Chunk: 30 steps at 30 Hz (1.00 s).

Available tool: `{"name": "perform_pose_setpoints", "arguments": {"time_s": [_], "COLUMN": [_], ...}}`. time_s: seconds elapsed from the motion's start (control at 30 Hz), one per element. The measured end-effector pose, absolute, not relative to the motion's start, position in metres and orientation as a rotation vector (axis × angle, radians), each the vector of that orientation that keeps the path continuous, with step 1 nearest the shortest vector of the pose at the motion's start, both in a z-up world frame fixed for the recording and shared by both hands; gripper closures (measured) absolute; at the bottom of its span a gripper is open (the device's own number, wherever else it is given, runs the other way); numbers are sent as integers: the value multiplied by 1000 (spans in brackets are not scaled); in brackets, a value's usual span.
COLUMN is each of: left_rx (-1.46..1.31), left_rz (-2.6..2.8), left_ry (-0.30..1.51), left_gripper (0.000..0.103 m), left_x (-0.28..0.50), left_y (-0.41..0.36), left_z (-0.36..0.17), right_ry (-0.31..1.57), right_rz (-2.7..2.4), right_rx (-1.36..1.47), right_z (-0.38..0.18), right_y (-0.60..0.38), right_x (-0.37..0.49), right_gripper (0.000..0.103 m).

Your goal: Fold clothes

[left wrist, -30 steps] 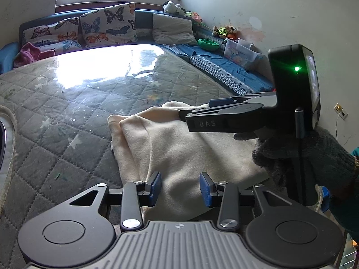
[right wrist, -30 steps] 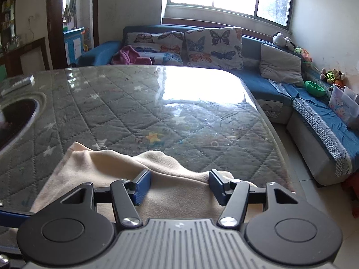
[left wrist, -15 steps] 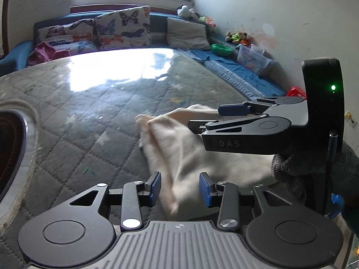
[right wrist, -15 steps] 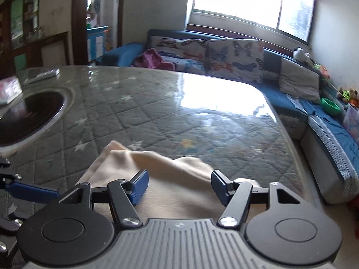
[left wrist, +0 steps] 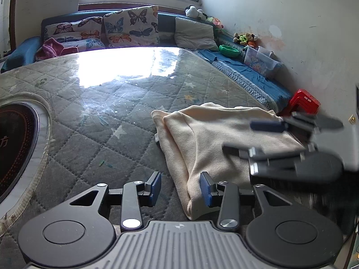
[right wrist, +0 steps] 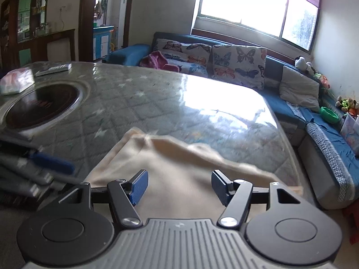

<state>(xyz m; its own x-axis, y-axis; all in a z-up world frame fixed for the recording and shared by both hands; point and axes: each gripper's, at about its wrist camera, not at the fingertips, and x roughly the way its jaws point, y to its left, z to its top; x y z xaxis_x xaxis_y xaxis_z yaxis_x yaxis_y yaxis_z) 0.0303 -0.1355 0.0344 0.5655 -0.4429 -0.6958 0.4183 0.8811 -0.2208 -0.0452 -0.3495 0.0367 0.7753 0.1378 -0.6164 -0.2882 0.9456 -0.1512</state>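
The left gripper stands open and empty, its right pad just beside the near corner of the folded cream cloth. The right gripper is also spread wide, holding nothing, above that cloth, which lies near the edge of the quilted table.

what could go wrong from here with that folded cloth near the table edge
1. The cream cloth lies close to the table edge on the sofa side; a careless tug could slide it off.
2. Both grippers, left and right, have open jaws and hold nothing, so the loose top layer may shift or unfold when grabbed.
3. The two grippers sit close together over the cloth and could bump each other.
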Motion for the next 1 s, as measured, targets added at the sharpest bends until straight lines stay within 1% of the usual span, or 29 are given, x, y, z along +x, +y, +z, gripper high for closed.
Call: {"name": "perform_pose_setpoints", "arguments": {"time_s": [0.37,0.53,0.7,0.77,0.93,1.0], "left_rx": [-40,-40,-43,-42,-31,-29], "left_rz": [-483,-477,-474,-477,-482,-478], "left_ry": [827,827,824,823,821,821], "left_gripper": [62,61,57,54,48,46], "left_x": [33,32,30,28,23,23], "left_y": [-127,-127,-127,-128,-132,-133], "left_z": [36,36,38,38,38,37], "right_ry": [586,602,604,622,661,657], "right_rz": [248,275,262,255,241,237], "right_rx": [-332,-331,-224,-204,-174,-149], "right_z": [25,18,29,26,20,23], "right_y": [-320,-315,-331,-337,-347,-351], "right_x": [-92,-100,-106,-107,-110,-113], "right_gripper": [38,38,38,38,38,34]}}
